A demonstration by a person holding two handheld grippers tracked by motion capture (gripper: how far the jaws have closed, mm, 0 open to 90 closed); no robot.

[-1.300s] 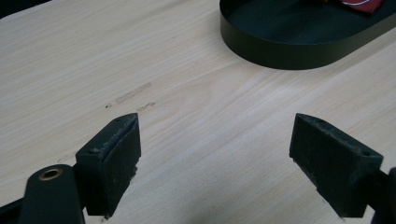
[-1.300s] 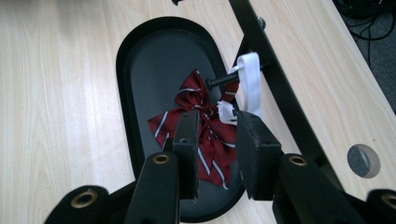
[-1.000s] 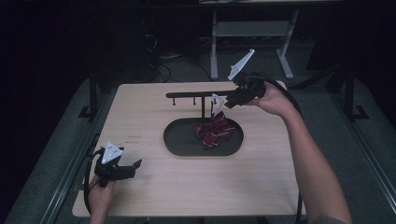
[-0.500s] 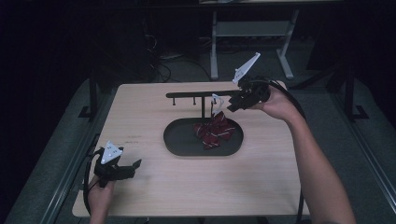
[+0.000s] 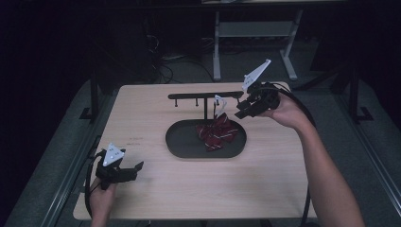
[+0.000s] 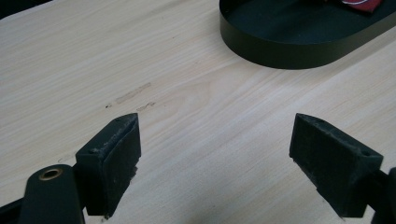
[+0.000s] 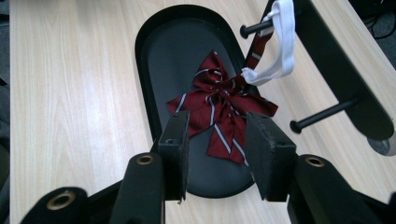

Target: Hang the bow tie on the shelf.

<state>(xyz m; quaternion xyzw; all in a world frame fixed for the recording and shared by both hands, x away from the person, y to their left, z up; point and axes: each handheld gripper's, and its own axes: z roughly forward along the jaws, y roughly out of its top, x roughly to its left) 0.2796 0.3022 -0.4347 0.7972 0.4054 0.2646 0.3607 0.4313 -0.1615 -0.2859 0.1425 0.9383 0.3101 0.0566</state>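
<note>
The jaws of my right gripper point(image 7: 217, 156) stand partly spread with nothing between them, raised over the near end of the black oval tray point(image 7: 154, 60). Beyond them the dark red striped bow tie point(image 7: 219, 116) lies in the tray, and its white elastic loop point(image 7: 282, 42) hangs on a peg of the black rack point(image 7: 345, 79). I think a pull on the bow could stretch the loop or tip the rack. My left gripper point(image 6: 219, 158) has its jaws wide apart, low over the bare wooden surface point(image 6: 70, 60), well apart from the tray.
</note>
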